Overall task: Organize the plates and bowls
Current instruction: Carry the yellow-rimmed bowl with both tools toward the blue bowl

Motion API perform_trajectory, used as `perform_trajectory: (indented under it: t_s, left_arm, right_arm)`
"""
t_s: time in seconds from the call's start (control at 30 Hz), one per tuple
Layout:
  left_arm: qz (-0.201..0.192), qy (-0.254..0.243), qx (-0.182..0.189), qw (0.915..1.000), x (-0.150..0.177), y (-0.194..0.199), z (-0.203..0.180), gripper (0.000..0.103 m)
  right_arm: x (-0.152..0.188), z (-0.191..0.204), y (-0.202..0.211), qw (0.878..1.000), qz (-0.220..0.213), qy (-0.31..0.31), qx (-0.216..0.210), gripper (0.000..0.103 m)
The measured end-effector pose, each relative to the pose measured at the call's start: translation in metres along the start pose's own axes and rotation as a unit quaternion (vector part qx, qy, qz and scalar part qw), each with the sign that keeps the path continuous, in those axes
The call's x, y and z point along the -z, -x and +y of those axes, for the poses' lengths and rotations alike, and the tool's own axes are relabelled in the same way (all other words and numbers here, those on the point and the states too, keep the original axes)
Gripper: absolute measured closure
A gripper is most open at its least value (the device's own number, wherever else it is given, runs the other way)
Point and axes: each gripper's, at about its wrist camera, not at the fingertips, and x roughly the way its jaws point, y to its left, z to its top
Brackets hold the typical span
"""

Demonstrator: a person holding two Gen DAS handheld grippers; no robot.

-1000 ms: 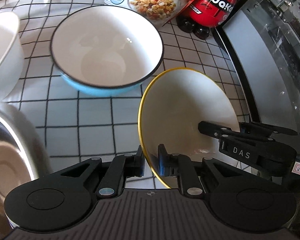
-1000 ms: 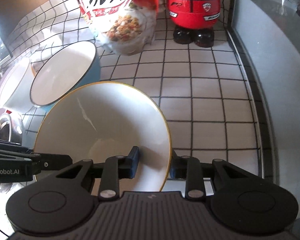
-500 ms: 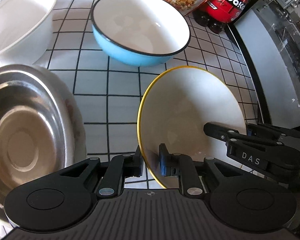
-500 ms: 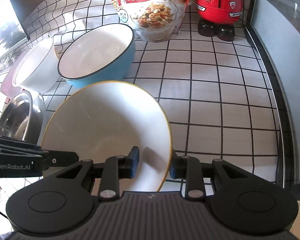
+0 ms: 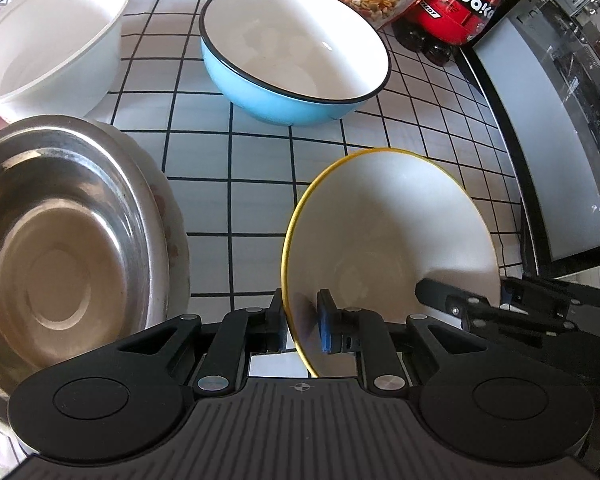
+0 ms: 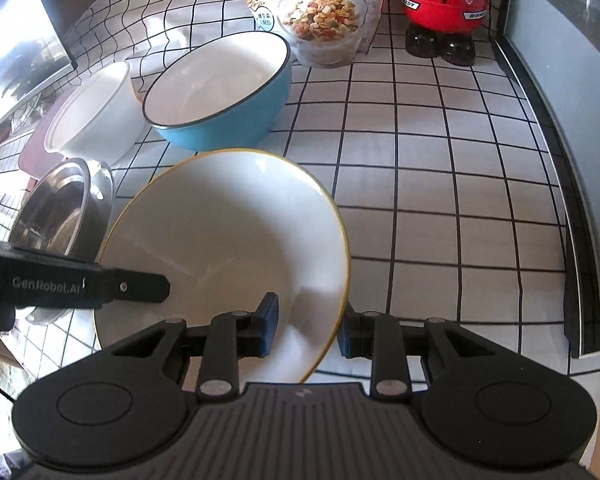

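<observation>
A white bowl with a yellow rim (image 5: 388, 232) is held above the checked tablecloth between both grippers; it also shows in the right wrist view (image 6: 228, 232). My left gripper (image 5: 302, 322) is shut on its near left rim. My right gripper (image 6: 306, 330) straddles its right rim, with a small gap at the outer pad. A blue bowl with a white inside (image 5: 296, 52) (image 6: 224, 92) stands behind it. A steel bowl (image 5: 56, 248) (image 6: 60, 208) sits on a plate at the left. A white bowl (image 5: 48, 36) (image 6: 96, 116) stands at the far left.
A cereal bag (image 6: 312, 4) and a red Waka bottle (image 6: 444, 4) stand at the back of the table. A grey appliance with a dark edge (image 6: 572, 112) runs along the right side. Open checked cloth (image 6: 440, 168) lies right of the held bowl.
Both grippers have pulled back and up with the yellow-rimmed bowl. The steel bowl and white bowl have come further into the left wrist view.
</observation>
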Motion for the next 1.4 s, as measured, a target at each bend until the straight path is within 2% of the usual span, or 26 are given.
perform_trajectory:
  t_s: [0.37, 0.4, 0.47, 0.5, 0.67, 0.97, 1.17, 1.4]
  left_arm:
    - [0.004, -0.002, 0.002, 1.0000, 0.003, -0.003, -0.003, 0.086]
    - [0.004, -0.001, 0.004, 1.0000, 0.004, -0.003, -0.003, 0.086]
    - [0.002, -0.003, 0.007, 1.0000, 0.006, -0.003, -0.002, 0.085]
    - [0.001, -0.002, 0.009, 1.0000, 0.007, -0.002, -0.001, 0.085]
    - [-0.006, 0.018, 0.027, 0.9994, 0.008, -0.001, 0.003, 0.081]
    - [-0.017, 0.026, 0.000, 0.9995, -0.005, -0.002, -0.005, 0.080]
    - [-0.027, 0.010, -0.003, 0.9996, -0.012, -0.005, -0.015, 0.063]
    - [-0.020, 0.005, 0.001, 0.9998, -0.015, -0.008, -0.015, 0.060]
  right_arm:
    - [0.008, -0.004, 0.006, 1.000, -0.001, 0.001, -0.011, 0.071]
    - [0.008, -0.003, 0.006, 1.000, -0.002, 0.003, -0.010, 0.069]
    - [0.006, -0.003, 0.006, 1.000, -0.007, 0.005, -0.003, 0.054]
    - [0.006, -0.004, 0.007, 1.000, -0.010, 0.004, -0.001, 0.052]
    - [0.005, -0.003, 0.006, 1.000, -0.013, 0.007, 0.001, 0.052]
    - [-0.003, -0.005, 0.003, 1.000, -0.019, 0.007, -0.003, 0.053]
    - [-0.013, -0.008, -0.002, 1.000, -0.010, 0.014, 0.003, 0.054]
    - [-0.019, -0.003, -0.009, 0.999, 0.005, 0.036, -0.004, 0.059]
